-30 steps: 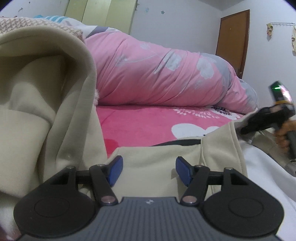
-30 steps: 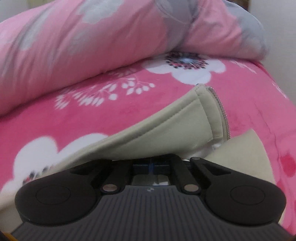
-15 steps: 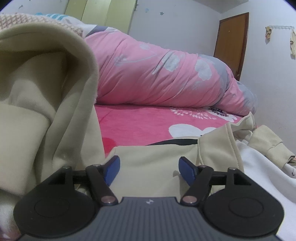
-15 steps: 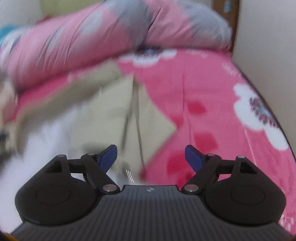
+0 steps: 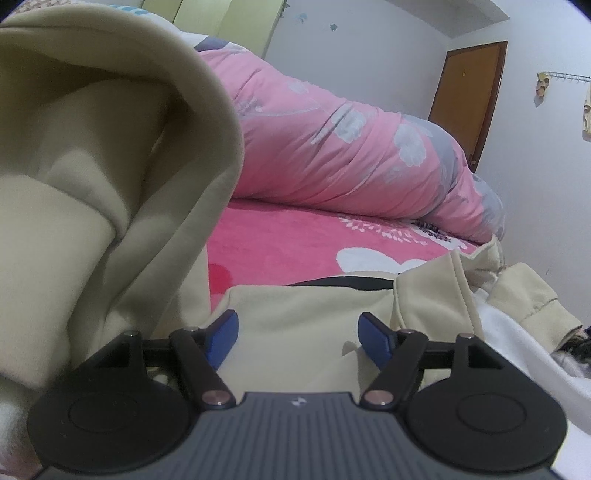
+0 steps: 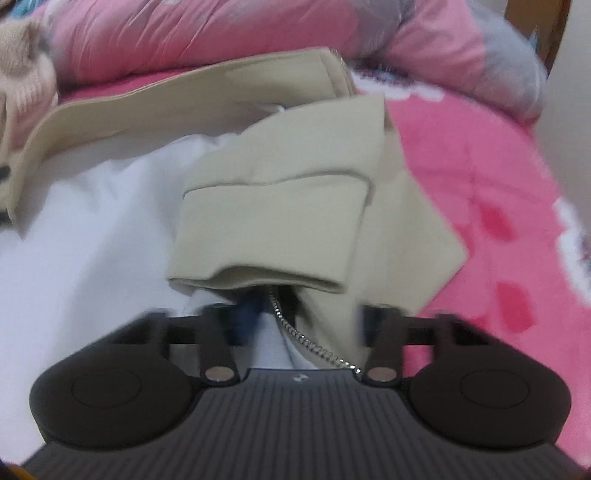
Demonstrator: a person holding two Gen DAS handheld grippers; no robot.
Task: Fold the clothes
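Your left gripper (image 5: 297, 334) sits low over the beige jacket (image 5: 306, 317), its blue-padded fingers spread wide with nothing between them, the flat cloth lying just ahead of the tips. To your left a big fold of the same jacket (image 5: 110, 166) rears up beside that gripper, close to the lens. On the right, a cuffed sleeve (image 5: 532, 299) rests on the jacket's white lining (image 5: 517, 343).

Your right gripper (image 6: 299, 325) is blurred. The jacket's cloth and its metal zipper (image 6: 314, 350) drape down between the fingers and hide the right one; the fingers look apart, but you cannot tell for certain whether they pinch the fabric. Just ahead, the sleeve cuff (image 6: 269, 240) lies folded across the white lining (image 6: 92, 229).

Beyond the jacket runs the pink flowered bedsheet (image 5: 295, 247), and at the far side a rolled pink quilt (image 5: 351, 147). Past that stand a brown door (image 5: 469, 103) and pale green cupboard doors (image 5: 229, 26).
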